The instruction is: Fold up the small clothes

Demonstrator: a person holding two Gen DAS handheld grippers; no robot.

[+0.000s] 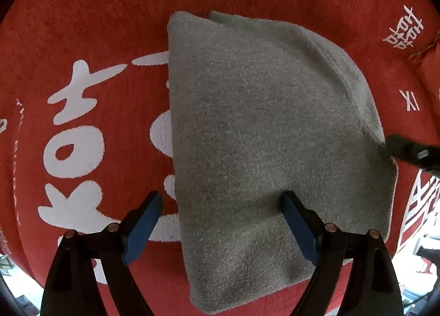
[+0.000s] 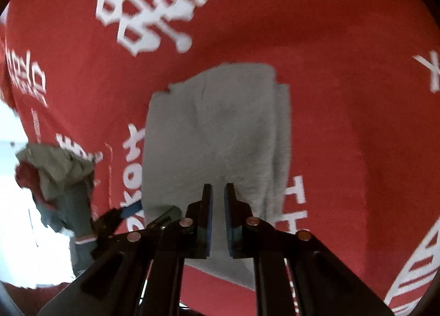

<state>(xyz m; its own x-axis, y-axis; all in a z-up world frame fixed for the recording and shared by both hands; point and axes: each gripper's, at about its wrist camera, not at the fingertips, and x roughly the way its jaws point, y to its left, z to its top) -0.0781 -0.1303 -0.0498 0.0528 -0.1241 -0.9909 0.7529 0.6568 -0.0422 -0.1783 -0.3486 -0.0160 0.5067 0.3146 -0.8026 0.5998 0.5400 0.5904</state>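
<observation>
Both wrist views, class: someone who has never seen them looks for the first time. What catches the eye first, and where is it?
First comes the bright red cloth with large white characters, which fills both views as the work surface. On it, mid-frame, lies the folded grey knitted garment. The left gripper hangs open at the garment's near edge, while the right gripper has its fingers nearly together above it.
</observation>
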